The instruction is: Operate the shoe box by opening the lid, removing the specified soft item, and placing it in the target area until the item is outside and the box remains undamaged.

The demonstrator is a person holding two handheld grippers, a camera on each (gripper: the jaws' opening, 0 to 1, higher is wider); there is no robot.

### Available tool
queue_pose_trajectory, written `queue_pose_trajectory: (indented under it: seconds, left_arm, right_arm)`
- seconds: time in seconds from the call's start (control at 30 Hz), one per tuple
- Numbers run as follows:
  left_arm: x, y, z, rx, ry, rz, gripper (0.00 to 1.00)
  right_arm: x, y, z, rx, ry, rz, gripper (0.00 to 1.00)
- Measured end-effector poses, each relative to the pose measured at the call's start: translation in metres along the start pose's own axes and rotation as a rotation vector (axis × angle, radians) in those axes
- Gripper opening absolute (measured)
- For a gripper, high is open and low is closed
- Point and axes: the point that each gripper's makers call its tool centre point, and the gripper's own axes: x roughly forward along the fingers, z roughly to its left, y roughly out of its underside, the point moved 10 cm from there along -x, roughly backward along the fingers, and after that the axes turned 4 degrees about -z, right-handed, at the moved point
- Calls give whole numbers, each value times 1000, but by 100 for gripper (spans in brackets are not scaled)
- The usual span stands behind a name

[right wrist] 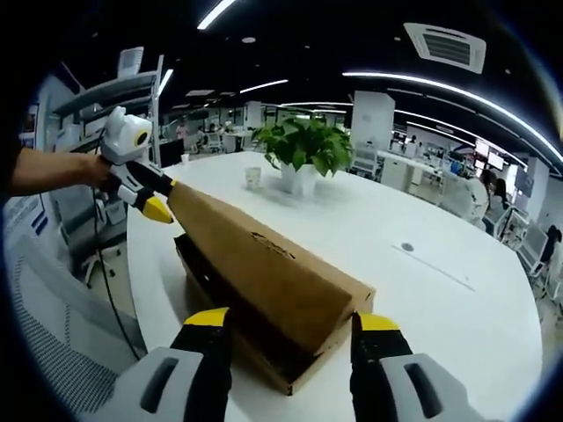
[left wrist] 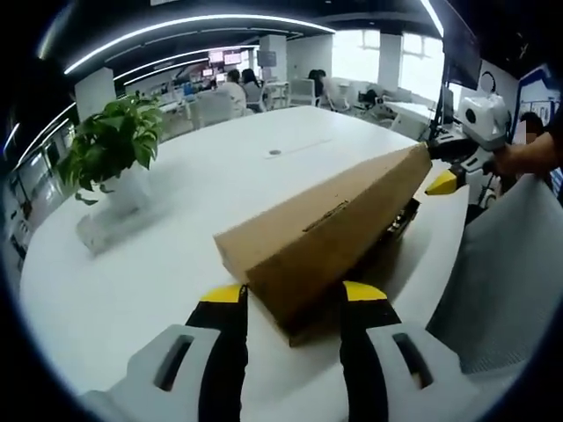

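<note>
**Lid half-raised, both grippers at the box ends**

The shoe box (left wrist: 334, 237) sits at mid-frame in the left gripper view, on the near edge of the white table (left wrist: 176, 229). Its lid (right wrist: 264, 264) is tilted up like a ramp, with a dark gap beneath it along the base (right wrist: 237, 343). We judge the step in hand to be lid opening; the soft item cannot be made out in the gap.

The left gripper (left wrist: 290, 294) has its jaws apart, straddling the near corner of the lid; whether they press on the cardboard we cannot tell. The right gripper (right wrist: 295, 321) stands likewise at the opposite end, jaws apart on either side of the lid's corner.

The next move, in our judgement, calls for swinging the lid further back evenly at both ends, so the hinge fold does not tear.

Surroundings: a potted plant (left wrist: 114, 145) at left of the left gripper view, well apart from the box; a small cup (right wrist: 253, 178) beside it in the right gripper view. A grey mesh chair back (left wrist: 510, 272) stands close at right.
</note>
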Motion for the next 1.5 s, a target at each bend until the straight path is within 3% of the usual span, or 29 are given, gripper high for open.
queue_pose_trajectory:
  seconds: [0.3, 0.73, 1.0, 1.5]
  left_arm:
    - [-2, -15, 8, -2, -34, -48, 34]
    - [5, -35, 26, 31, -124, -82, 18]
    - [11, -50, 39, 4, -161, -125, 13]
    - [20, -62, 49, -9, -192, -138, 8]
  right_arm:
    - [2, -13, -14, -21, 38, -29, 39]
    - [7, -29, -37, -34, 106, -64, 19]
    - [16, -41, -53, -35, 139, -79, 14]
    - [23, -48, -65, -28, 167, -94, 9]
